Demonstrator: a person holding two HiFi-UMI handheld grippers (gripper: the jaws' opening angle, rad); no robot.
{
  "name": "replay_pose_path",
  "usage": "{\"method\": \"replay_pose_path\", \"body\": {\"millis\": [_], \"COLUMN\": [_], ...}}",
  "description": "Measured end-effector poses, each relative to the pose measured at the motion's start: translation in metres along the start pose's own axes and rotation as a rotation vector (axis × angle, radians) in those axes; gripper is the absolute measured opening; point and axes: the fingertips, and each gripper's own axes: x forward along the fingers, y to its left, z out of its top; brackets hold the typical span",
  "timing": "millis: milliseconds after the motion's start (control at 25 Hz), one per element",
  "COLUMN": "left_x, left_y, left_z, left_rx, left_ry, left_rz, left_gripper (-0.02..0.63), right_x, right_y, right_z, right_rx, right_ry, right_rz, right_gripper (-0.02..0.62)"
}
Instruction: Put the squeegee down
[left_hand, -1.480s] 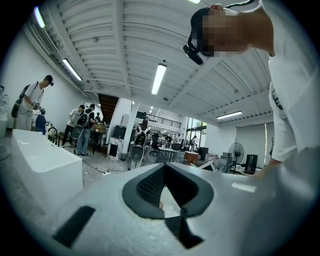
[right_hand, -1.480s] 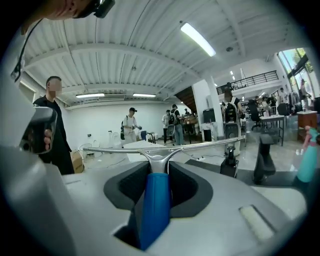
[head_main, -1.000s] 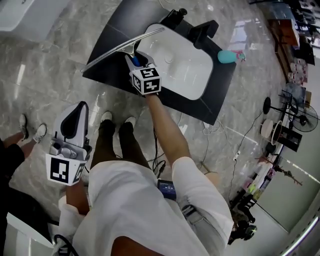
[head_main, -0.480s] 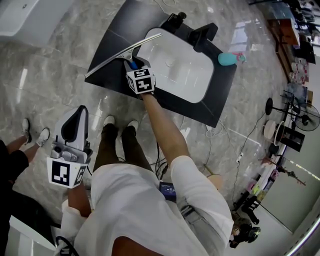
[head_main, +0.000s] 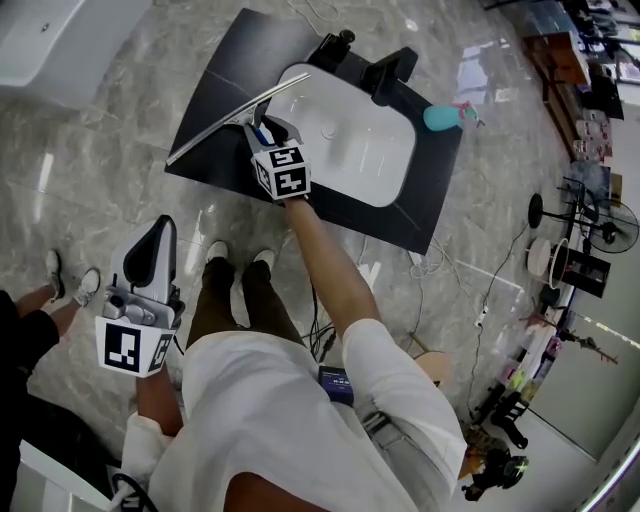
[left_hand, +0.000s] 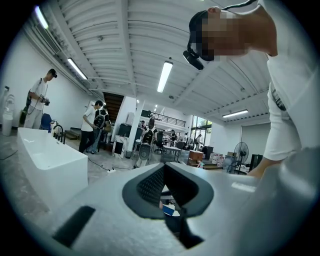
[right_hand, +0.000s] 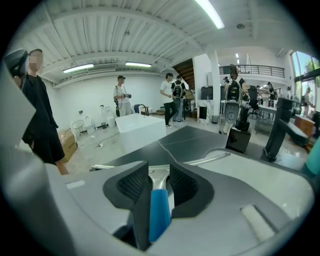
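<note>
The squeegee (head_main: 235, 120) has a long metal blade and a blue handle (right_hand: 159, 215). Its blade lies slanted across the black countertop (head_main: 215, 75) and the near left rim of the white basin (head_main: 350, 140). My right gripper (head_main: 262, 130) is over the handle, which sits between the jaws. These jaws have just been opening, and in the right gripper view (right_hand: 159, 172) a slit shows beside the handle, so the pads do not press it. My left gripper (head_main: 162, 225) hangs shut and empty by the person's left leg, far from the counter, its pads (left_hand: 150, 182) meeting at the tip.
A black faucet (head_main: 385, 70) stands at the basin's far side. A teal bottle (head_main: 445, 117) sits on the counter's right end. Cables trail on the marble floor (head_main: 90, 170) under the counter. A white tub (left_hand: 47, 162) and several people stand off in the hall.
The head view has shifted a little. The right gripper and the squeegee stay at about the same spot on the counter. The left gripper has not moved.
</note>
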Motion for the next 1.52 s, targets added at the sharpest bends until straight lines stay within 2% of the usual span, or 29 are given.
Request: {"method": "replay_pose_path", "body": {"millis": [200,440,640,960,1200,1360,1520], "left_x": [0.005,0.016,0.022,0.029,0.027,0.026,0.022], "left_y": [-0.017,-0.045,-0.076,-0.126,-0.147,-0.155,-0.164], "left_z": [0.014,0.037,0.051,0.063,0.055,0.061,0.067], "left_rx": [0.02,0.056,0.087,0.126,0.13,0.136,0.148], "left_ry": [-0.02,-0.044,-0.059,-0.068,-0.042,-0.052,-0.066], "left_rz": [-0.041,-0.098,-0.161,-0.266,-0.301,-0.309,-0.32], "left_gripper": [0.006,0.006,0.006,0.006,0.006,0.006,0.006], "right_x": [-0.069,-0.192,-0.309,-0.464,-0.532,-0.543,-0.543], "right_y": [0.01,0.03,0.031,0.029,0.021,0.011,0.009], "right_z": [0.039,0.081,0.111,0.137,0.124,0.118,0.116], "right_rx": [-0.03,-0.054,-0.055,-0.091,-0.082,-0.056,-0.032], "right_ry": [-0.142,-0.315,-0.473,-0.64,-0.672,-0.691,-0.71], "right_rz": [0.008,0.003,-0.077,-0.258,-0.381,-0.429,-0.439], "right_gripper": [0.143,0.137,0.132,0.115,0.077,0.051,0.014]}}
